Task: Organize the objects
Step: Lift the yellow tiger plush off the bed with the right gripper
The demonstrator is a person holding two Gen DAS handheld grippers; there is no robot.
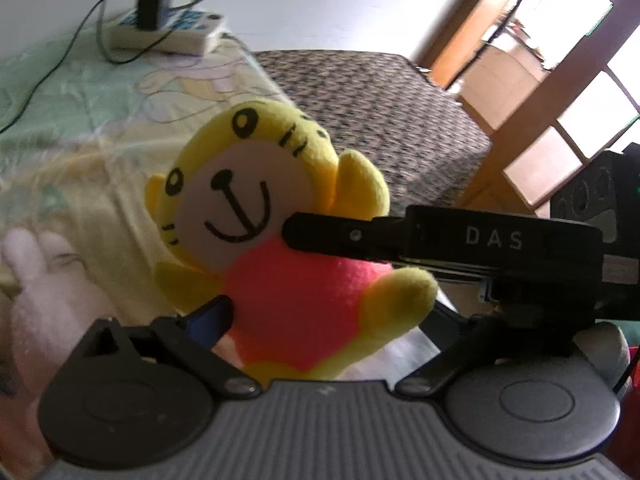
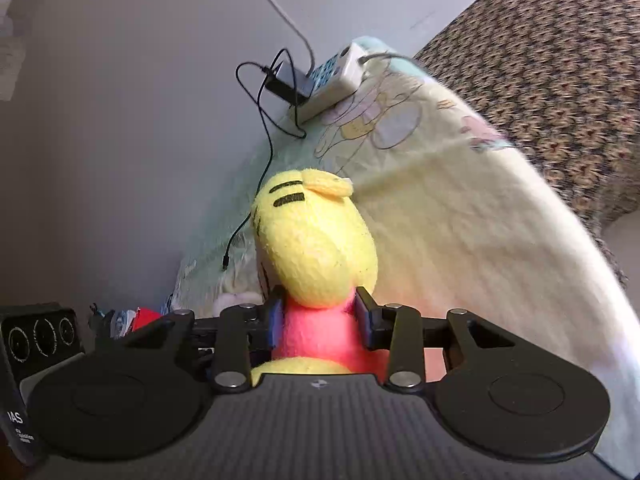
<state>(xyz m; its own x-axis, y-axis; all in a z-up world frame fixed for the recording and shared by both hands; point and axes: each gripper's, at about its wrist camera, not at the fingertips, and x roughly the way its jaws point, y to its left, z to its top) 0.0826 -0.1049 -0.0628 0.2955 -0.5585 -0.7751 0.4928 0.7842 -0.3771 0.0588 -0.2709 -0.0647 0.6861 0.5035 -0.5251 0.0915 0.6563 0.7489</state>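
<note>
A yellow plush toy (image 1: 256, 208) with a white smiling face and a pink body faces the left wrist camera, held above the bed. In the right wrist view I see the back of the plush toy's (image 2: 316, 248) head. My right gripper (image 2: 320, 318) is shut on its pink body just below the head, blue pads pressing both sides. One black finger (image 1: 320, 232) of that gripper reaches in from the right at the toy's neck. My left gripper (image 1: 328, 314) stands wide around the toy's lower body. Its left pad (image 1: 210, 316) is at the pink side, and the toy's yellow leg hides the other finger.
A white power strip (image 1: 168, 32) with a black charger and cables lies on the pale cartoon-print sheet (image 2: 440, 200) by the wall. A brown patterned mattress (image 1: 380, 112) lies beyond, then wooden frames (image 1: 540, 100). A white soft item (image 1: 40, 280) sits at left. A dark dialled box (image 2: 36, 336) is low left.
</note>
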